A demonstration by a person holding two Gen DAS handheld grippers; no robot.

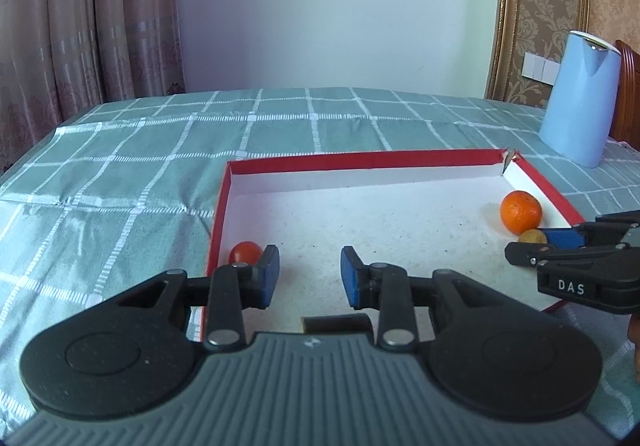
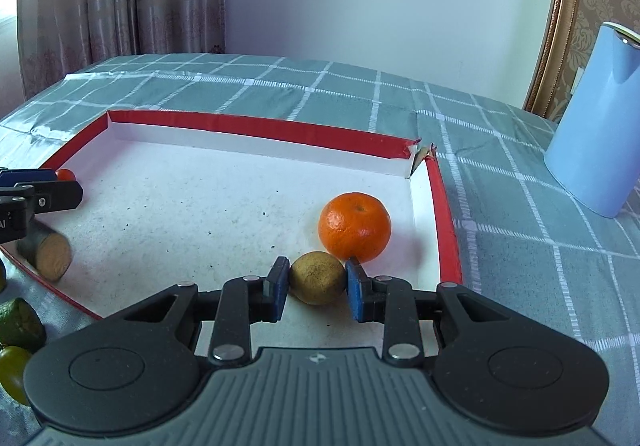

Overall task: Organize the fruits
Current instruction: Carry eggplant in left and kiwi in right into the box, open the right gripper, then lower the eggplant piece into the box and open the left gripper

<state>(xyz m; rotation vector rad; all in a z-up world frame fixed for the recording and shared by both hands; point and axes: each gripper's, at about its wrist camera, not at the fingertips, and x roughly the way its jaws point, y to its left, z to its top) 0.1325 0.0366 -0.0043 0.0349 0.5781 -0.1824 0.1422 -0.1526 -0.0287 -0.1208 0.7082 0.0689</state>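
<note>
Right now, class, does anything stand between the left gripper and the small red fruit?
Nothing visible does. The red fruit lies by the tray's left wall, just beyond the left gripper's left finger, outside its gap.

We read the white letters "DAS" on the black body of the right gripper [image 1: 560, 242], at the right edge of the left wrist view. In the right wrist view no full word is legible.

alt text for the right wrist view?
The right gripper clamps a small brown fruit inside a red-rimmed tray, just in front of an orange. The tray sits on a green checked cloth; the left gripper pokes in at the left edge.
</note>
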